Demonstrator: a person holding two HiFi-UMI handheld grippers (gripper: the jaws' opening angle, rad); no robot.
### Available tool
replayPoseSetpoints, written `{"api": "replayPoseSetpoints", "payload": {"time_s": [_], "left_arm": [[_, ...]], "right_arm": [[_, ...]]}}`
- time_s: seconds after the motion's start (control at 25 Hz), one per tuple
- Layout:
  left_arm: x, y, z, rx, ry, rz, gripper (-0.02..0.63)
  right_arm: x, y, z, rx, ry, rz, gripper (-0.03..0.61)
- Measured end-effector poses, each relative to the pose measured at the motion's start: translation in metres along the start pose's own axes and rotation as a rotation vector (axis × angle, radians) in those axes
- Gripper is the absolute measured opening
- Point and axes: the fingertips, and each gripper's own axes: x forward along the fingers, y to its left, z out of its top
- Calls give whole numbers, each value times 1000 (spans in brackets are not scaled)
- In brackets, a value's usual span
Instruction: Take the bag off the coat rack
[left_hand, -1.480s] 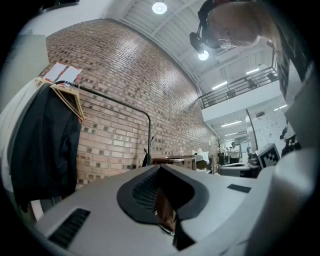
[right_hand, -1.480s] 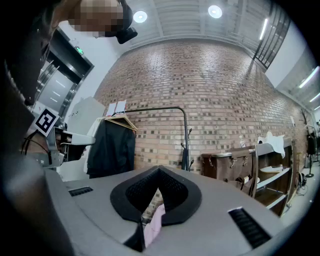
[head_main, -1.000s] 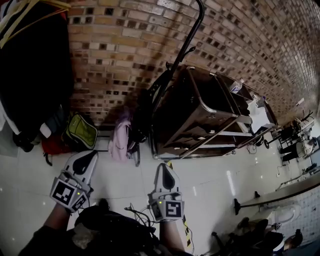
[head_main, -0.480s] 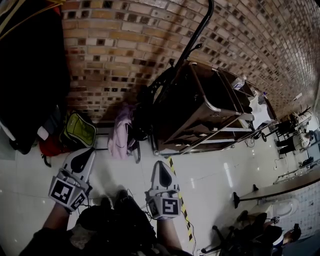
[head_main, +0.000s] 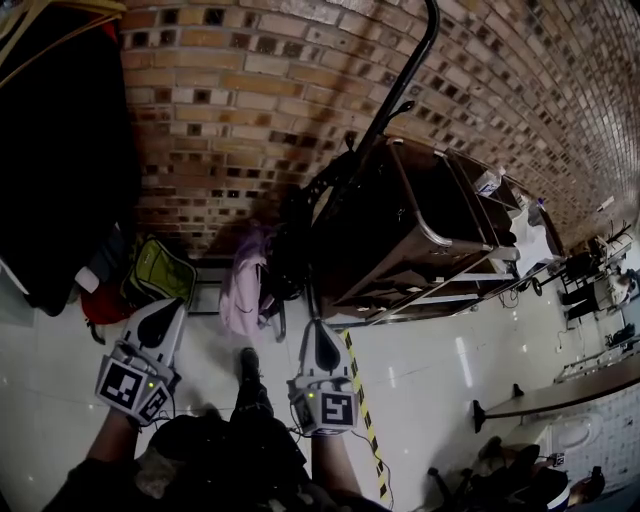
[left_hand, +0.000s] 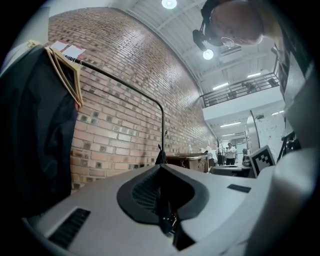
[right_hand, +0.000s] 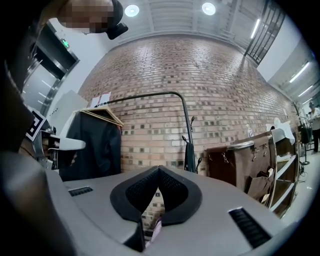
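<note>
A black bag (head_main: 300, 225) hangs low on the black coat rack pole (head_main: 400, 85) in front of the brick wall. The right gripper view shows the bag (right_hand: 190, 157) straight ahead, and the left gripper view shows the bag (left_hand: 161, 157) small and far behind the jaw tips. My left gripper (head_main: 176, 305) and right gripper (head_main: 320, 328) are held level over the floor, well short of the bag. Both are shut with nothing between the jaws. The same shows for the left gripper (left_hand: 160, 166) and the right gripper (right_hand: 159, 168) in their own views.
Dark coats (head_main: 60, 150) on hangers fill the left. A green backpack (head_main: 160, 270) and a pink garment (head_main: 243, 280) sit at the wall's foot. A metal cart (head_main: 420, 230) stands right of the rack. Yellow-black tape (head_main: 362, 420) crosses the tiled floor.
Both grippers have moved forward toward the wall and the rack, which now look closer. A shoe has stepped out between the two grippers.
</note>
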Motion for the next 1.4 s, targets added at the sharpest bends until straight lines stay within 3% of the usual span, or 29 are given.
{"api": "replayPoseSetpoints", "payload": {"time_s": [0.96,1.28,1.4], "left_arm": [[248,45,-12,2,-2,15,31],[307,59,-18,1,-3,35,31],[322,63,-19,4,0,41,31]], "right_arm": [[229,-142,-2,-29,-12,60,23],[294,-169,-22,26,80,115,123],[317,-181,-25,21,64,117,146]]}}
